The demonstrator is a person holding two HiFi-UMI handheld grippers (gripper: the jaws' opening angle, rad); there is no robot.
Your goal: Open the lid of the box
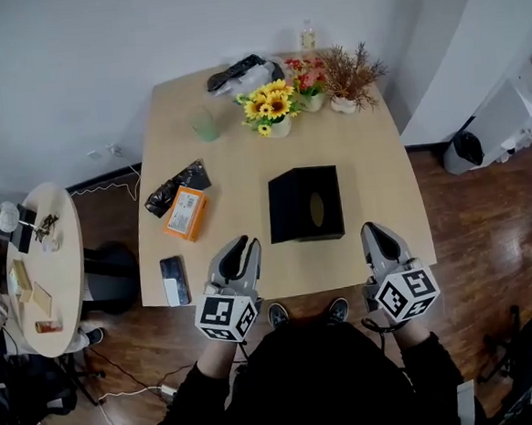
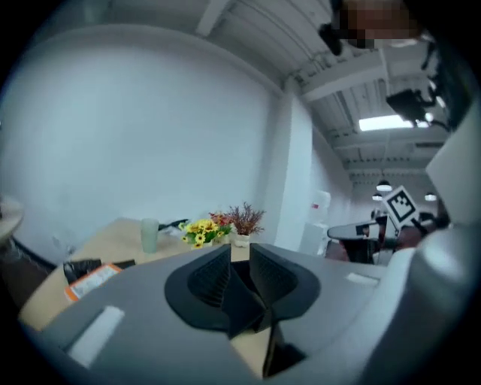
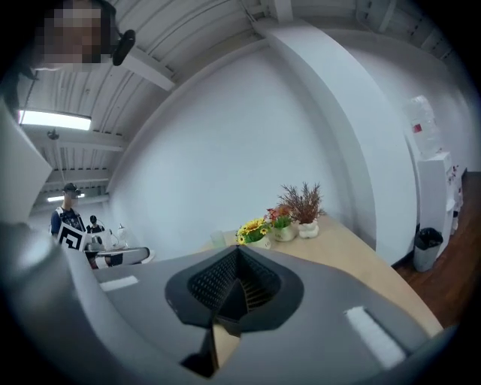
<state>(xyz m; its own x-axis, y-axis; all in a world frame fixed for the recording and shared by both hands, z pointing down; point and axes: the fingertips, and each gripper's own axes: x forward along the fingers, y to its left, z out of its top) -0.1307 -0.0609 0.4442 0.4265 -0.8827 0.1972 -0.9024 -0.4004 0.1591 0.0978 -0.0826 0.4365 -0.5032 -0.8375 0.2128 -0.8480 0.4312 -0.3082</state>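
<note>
The black box sits on the wooden table, right of the middle, its lid down and an oval slot in the top. Both grippers hover over the table's near edge, short of the box and not touching it. My left gripper is to the box's front left; in the left gripper view its jaws stand a narrow gap apart with nothing between them. My right gripper is to the box's front right, and its jaws are shut and empty.
At the back stand yellow flowers, red flowers, a dried plant, a green cup and a black bag. An orange packet, a dark pouch and a phone lie left.
</note>
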